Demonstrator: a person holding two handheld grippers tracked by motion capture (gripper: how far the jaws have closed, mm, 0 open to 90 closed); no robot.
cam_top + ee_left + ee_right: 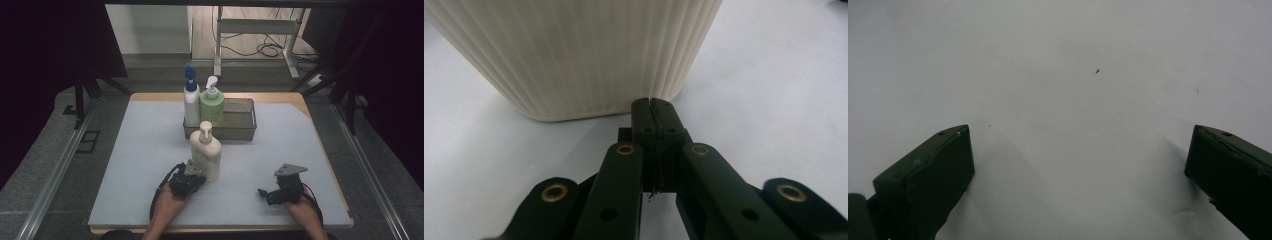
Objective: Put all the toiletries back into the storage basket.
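A cream ribbed pump bottle (pixel 206 151) stands upright on the pale table mat (pixel 140 150), in front of the basket. My left gripper (pixel 192 176) sits right behind the bottle's base, jaws pressed together with nothing between them. In the left gripper view the shut jaw tips (pixel 654 106) almost touch the ribbed bottle wall (pixel 574 55). My right gripper (pixel 267 193) rests low on the mat at the near right, jaws wide apart. The right gripper view has its two fingers (pixel 933 175) spread over bare mat (pixel 1073 75).
A grey wire basket (pixel 240 122) stands at the back middle. It holds a white bottle with a blue cap (pixel 191 97) and a green pump bottle (pixel 212 104). The mat's front edge runs close below both hands. Cables and a stand lie on the floor beyond.
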